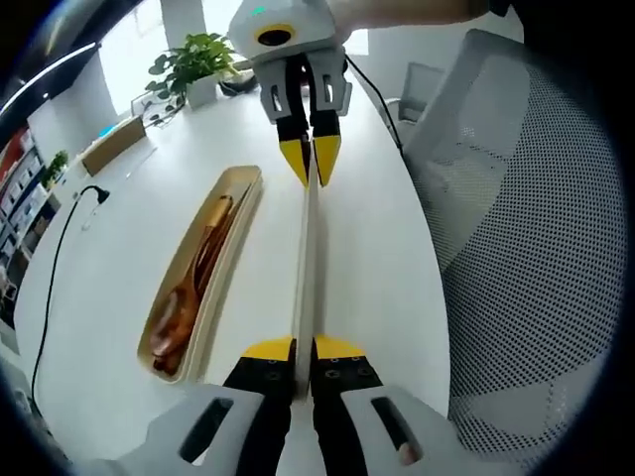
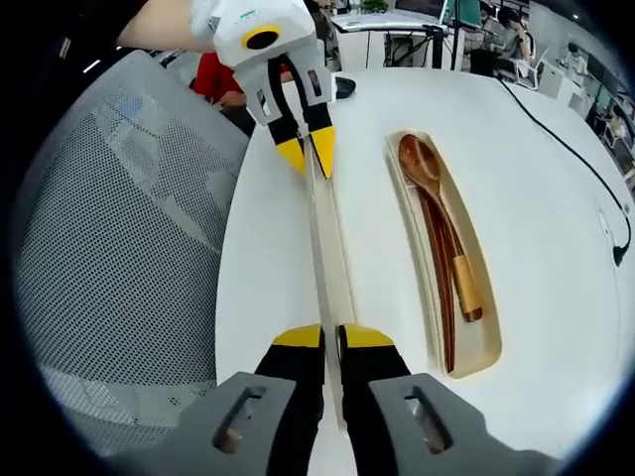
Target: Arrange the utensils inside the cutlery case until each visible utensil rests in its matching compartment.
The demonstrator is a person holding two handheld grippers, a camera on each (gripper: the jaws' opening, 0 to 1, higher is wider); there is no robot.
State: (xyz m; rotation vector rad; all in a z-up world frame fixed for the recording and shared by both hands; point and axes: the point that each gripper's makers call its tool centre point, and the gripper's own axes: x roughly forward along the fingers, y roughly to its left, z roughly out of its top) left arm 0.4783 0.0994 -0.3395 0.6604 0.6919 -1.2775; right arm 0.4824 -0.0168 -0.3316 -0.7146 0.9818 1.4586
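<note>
My left claw (image 1: 306, 349) and right claw (image 2: 332, 337) each clamp one end of the case lid (image 1: 309, 258), ready to cover the utensil tray (image 2: 488, 342) on the white bench (image 1: 129, 258).

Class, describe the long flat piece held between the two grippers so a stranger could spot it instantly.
On the white table, beside the open cutlery case holding a wooden spoon, the pale lid is held edge-up, one gripper clamping each end. Unlike the case, it is thin, flat and empty.
</note>
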